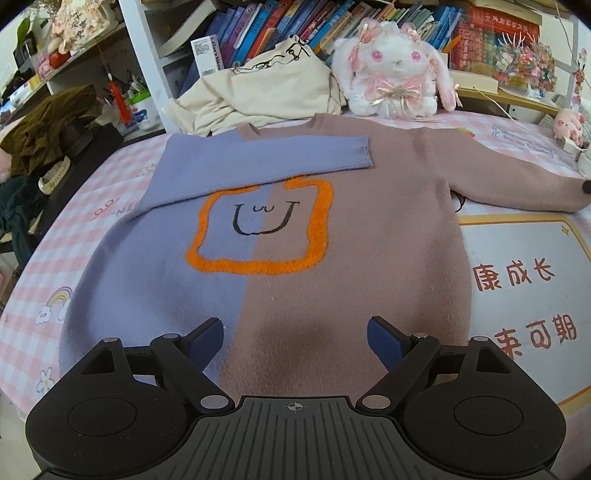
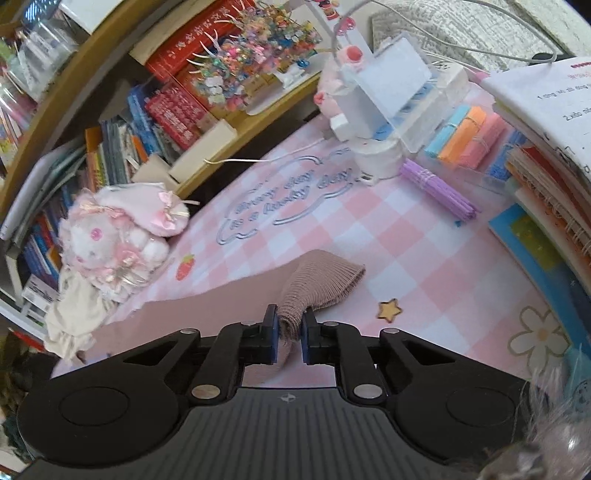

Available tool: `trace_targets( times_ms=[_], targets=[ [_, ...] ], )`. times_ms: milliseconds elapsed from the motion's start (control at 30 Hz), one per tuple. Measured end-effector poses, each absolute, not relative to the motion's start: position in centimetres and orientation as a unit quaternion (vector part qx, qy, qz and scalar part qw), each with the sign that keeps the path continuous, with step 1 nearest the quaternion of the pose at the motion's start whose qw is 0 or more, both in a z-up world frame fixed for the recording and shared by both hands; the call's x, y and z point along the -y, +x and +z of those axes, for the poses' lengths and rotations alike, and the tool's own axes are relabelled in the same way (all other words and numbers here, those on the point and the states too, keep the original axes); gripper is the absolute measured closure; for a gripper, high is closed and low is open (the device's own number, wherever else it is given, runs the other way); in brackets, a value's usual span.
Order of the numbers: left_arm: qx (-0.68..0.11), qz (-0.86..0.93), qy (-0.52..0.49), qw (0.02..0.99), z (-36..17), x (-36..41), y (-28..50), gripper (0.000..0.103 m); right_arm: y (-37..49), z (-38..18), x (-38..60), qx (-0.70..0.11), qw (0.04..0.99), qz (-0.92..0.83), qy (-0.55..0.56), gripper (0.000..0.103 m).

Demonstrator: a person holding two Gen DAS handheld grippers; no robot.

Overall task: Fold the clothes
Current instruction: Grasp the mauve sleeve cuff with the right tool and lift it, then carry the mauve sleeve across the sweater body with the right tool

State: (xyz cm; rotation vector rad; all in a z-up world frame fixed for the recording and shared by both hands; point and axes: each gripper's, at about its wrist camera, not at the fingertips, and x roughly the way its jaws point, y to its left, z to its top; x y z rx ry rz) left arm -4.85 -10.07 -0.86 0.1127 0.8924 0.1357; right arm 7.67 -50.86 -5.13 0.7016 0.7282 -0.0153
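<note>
Even, bright indoor light; soft shadow beneath the left gripper (image 1: 295, 332). Strong fisheye bending at edges. Right view's bottom-right corner blurred, possibly fur.

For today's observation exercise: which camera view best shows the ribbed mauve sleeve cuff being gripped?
Right wrist view: the ribbed mauve sleeve cuff sits pinched in the right gripper. Left wrist view shows it only small at the frame's far right edge.

Plush bunny (image 1: 397, 66) — bookshelf (image 1: 288, 26) behind
</note>
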Motion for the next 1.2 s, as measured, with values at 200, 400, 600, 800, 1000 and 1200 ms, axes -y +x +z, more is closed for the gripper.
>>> trace_targets(
  times_ms=[200,400,600,800,1000,1200],
  targets=[
    [-0.428,0.059,0.053,0.901,-1.0,9.5,-5.0,0.016,8.2,-3.8,49.7,-0.339,0.882,0.008,0.326,0.092],
    [-0.422,0.051,0.042,0.904,-1.2,7.8,-4.9,0.016,8.7,-2.0,47.3,-0.327,0.889,0.025,0.319,0.092],
    [-0.409,0.024,0.050,0.911,-1.4,5.6,-4.8,0.016,9.4,0.2,42.9,-0.318,0.899,0.046,0.296,0.092],
    [-0.385,-0.004,0.062,0.921,-0.7,1.6,-4.4,0.016,10.2,2.8,36.5,-0.307,0.912,0.064,0.262,0.092],
    [-0.369,-0.034,0.070,0.926,-0.4,-2.4,-4.0,0.016,12.0,5.2,29.4,-0.298,0.920,0.082,0.240,0.092],
    [-0.356,-0.060,0.087,0.929,-0.4,-5.7,-4.0,0.015,13.5,6.8,22.3,-0.292,0.926,0.106,0.216,0.092]
  ],
)
